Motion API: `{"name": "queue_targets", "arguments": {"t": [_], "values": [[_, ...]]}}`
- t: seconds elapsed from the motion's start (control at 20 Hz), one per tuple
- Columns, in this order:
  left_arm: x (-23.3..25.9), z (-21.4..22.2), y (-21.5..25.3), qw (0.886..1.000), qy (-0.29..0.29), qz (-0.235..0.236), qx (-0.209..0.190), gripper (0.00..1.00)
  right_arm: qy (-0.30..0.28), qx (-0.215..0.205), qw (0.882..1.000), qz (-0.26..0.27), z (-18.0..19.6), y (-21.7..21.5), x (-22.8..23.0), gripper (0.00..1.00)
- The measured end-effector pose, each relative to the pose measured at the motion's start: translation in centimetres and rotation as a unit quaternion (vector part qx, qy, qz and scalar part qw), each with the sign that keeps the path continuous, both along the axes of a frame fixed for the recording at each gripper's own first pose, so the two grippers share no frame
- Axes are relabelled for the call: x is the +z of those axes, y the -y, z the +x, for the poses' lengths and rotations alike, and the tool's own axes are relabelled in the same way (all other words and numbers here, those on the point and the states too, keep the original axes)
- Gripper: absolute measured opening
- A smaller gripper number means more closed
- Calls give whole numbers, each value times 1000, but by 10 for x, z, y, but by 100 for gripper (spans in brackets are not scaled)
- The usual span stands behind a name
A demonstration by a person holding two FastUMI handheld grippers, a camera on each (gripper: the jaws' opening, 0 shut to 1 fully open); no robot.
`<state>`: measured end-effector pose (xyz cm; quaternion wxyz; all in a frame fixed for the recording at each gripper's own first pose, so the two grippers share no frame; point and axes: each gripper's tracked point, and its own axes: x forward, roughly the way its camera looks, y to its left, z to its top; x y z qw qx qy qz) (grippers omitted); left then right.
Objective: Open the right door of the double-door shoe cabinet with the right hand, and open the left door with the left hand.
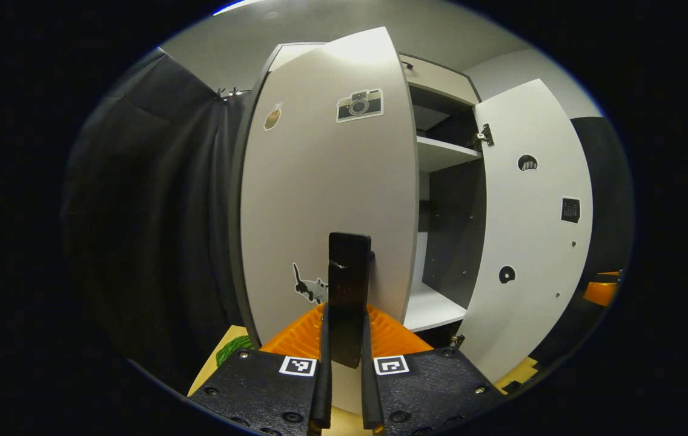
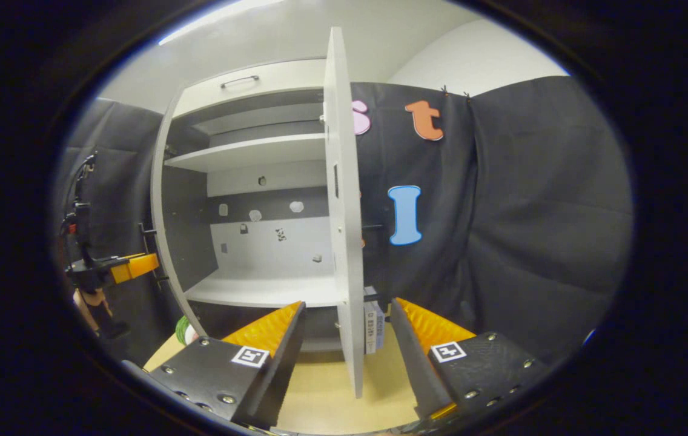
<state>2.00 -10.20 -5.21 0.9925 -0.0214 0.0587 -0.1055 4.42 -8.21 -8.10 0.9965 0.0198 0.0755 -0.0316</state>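
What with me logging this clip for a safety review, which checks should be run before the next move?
1. Left gripper shut on the handle of the left door: ok.
2. Left door fully open: not ok, only partly swung out.
3. Right door open: ok, swung wide, shelves exposed.
4. Right gripper released: ok, open, one finger on each side of the right door's edge, not pressing on it.
5. Room behind the left door for more swing: cannot tell, the door hides it.
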Motion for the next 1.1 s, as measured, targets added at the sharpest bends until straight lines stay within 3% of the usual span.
{"name": "queue_targets", "arguments": {"t": [0.3, 1.1], "values": [[2, -16, -25, 1000, -3, 8, 20, 20, -5, 24, 1000, 1, 9, -21, -5, 82], [5, -38, -97, 994, -22, 30, 99, 3, -19, 82, 996, 13, 32, -70, -19, 82]]}}
